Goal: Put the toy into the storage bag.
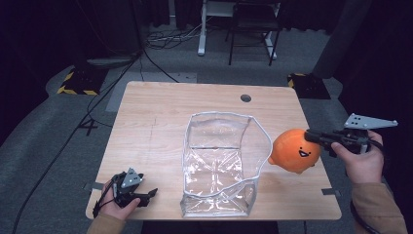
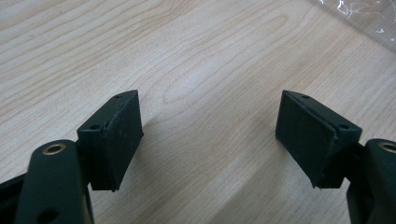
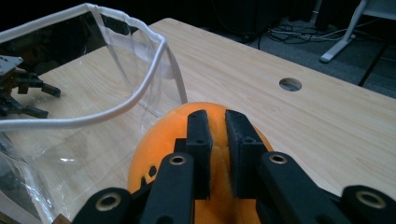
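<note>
Now my right gripper [image 1: 311, 135], jaws clamped on the orange plush [image 1: 294, 151], hangs just right of the clear bag [image 1: 219, 163]; left gripper [image 1: 146, 195] jaws apart.

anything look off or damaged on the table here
Nothing looks damaged or spilled. The clear plastic bag stands open mid-table, its white rim wavy rather than square. The right gripper pinches the orange plush toy so its fabric puckers between the jaws. The left gripper sits open over bare wood.
</note>
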Demonstrator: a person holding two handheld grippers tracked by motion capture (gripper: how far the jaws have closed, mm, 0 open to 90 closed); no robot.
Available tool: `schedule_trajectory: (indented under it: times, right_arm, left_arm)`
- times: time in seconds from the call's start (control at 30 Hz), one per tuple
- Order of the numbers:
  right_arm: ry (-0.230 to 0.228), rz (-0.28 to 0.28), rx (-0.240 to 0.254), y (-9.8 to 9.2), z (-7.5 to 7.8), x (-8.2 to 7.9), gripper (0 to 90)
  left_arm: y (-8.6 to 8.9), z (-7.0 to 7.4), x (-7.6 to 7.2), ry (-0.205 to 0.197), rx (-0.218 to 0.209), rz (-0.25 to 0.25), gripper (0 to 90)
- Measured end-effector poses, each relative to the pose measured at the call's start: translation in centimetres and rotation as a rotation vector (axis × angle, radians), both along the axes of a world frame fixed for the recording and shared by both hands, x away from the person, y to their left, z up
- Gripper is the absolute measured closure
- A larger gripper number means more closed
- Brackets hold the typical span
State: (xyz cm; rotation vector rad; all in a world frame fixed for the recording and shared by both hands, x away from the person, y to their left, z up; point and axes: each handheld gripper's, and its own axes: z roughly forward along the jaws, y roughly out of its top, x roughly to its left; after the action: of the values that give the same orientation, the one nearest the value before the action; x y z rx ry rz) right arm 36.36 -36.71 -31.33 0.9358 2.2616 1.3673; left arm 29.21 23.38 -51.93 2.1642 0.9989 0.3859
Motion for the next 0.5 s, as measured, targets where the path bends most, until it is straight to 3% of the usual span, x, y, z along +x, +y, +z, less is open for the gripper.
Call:
schedule_trajectory:
  times: [0.5]
  right_arm:
    - [-0.072,0.03,0.074,-0.5,3.7,0.3,80.4]
  left_arm:
    - [0.0,0.0,0.1,0.0,0.002,-0.001,22.9]
